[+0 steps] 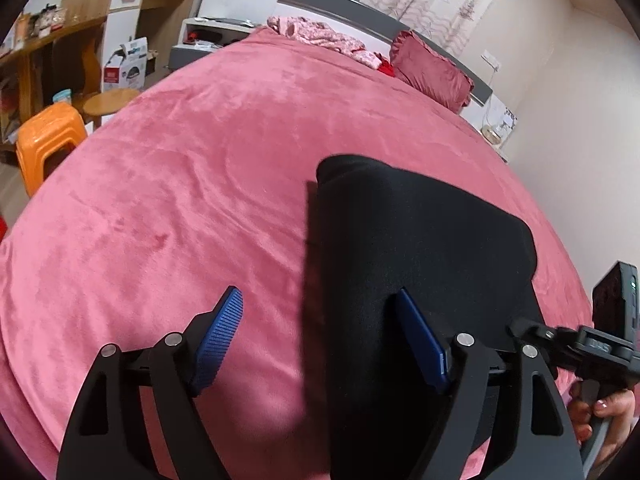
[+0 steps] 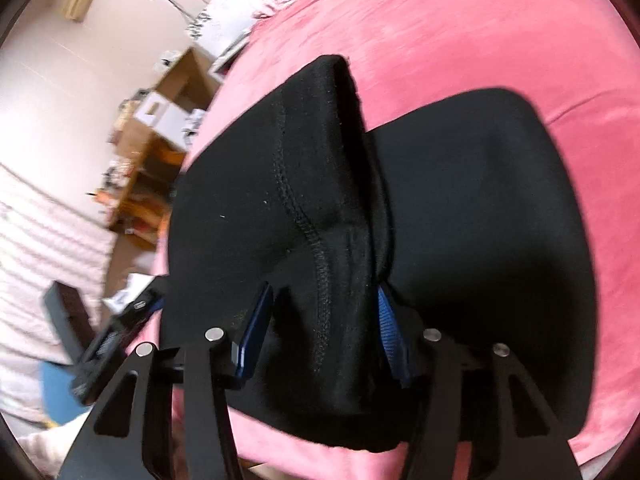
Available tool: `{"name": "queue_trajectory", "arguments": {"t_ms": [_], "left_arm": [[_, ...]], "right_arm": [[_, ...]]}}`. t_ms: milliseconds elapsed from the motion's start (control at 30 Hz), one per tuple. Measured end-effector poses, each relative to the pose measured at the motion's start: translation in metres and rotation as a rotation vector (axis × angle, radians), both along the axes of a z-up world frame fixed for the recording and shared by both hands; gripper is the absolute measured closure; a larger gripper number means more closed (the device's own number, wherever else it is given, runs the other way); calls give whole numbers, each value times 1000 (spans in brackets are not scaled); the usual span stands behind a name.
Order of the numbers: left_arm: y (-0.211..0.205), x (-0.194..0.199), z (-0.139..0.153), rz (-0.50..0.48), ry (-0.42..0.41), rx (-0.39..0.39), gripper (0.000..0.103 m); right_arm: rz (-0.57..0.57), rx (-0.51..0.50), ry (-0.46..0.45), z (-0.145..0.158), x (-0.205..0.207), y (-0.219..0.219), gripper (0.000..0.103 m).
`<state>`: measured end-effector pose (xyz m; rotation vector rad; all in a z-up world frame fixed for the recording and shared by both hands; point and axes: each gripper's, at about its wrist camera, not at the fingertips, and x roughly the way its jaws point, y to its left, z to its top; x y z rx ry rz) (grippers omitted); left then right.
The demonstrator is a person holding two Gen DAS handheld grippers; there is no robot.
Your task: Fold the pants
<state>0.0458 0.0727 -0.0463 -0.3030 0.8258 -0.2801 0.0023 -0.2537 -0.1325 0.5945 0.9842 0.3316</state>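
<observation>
Black pants [image 1: 420,240] lie folded on the pink bed cover [image 1: 200,184]. My left gripper [image 1: 324,336] is open; its left blue finger [image 1: 220,336] is over bare cover and its right finger [image 1: 420,340] is over the pants' left edge. In the right wrist view the pants [image 2: 480,208] show a raised fold with a stitched seam [image 2: 312,208]. My right gripper [image 2: 320,328] stands wide, its blue fingers [image 2: 256,328] on either side of that bunched fold; whether they pinch it is unclear. The right gripper's body also shows at the left wrist view's right edge [image 1: 592,340].
A dark red pillow [image 1: 432,72] and pink clothes [image 1: 320,36] lie at the headboard. An orange stool [image 1: 48,140], round wooden stool [image 1: 110,102] and wooden desk shelves [image 1: 72,40] stand left of the bed. A wall runs along the right.
</observation>
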Motion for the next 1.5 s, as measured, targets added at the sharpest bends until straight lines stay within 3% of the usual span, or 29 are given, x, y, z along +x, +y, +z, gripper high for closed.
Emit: {"name": "queue_trajectory", "arguments": {"t_ms": [100,267,367,433,533,700,833,1000,1100,1200,1267,1367,1400,1500], "left_arm": [[8,0,0,30,5,-13,25],[11,1,-9,37,45,-45,24],[9,1,-10,28,35,-15,22],[8,0,-11,29,40,0,22],[3,-3,-7,18,43,-9,22],[-37,-14,14,-128,-48,67,22],[-86,-26,28,-294,-127,133,22],[-138,-29,14,-417,-99,231,22],[-159,-37,3,-457,-145,339,17],[-168,-44,-5,-477,-190,433,15],[-160,-42,-4,-472,-166,400,15],[-143,-39,5,-471,-109,343,15],[-138,-39,9,-466,-101,330,15],[-121,-37,24,-407,-101,294,15]], "right_arm": [[26,97,6,-5,-5,-5,52],[-47,154,53,-18,6,-18,54],[-18,87,46,-16,20,-3,76],[-4,102,39,-12,26,2,88],[1,101,-45,12,20,-1,90],[-7,32,-188,65,-8,-21,90],[-37,-24,-206,80,-31,-46,90],[-118,-88,-99,42,-43,-68,91],[-177,-83,-35,6,-32,-83,90],[-215,-29,-82,-7,-26,-92,89],[-216,-38,-90,-5,-24,-90,87],[-224,-88,-104,12,-32,-92,76],[-245,-134,-117,20,-37,-94,65],[-274,-198,-181,51,-42,-91,62]]}}
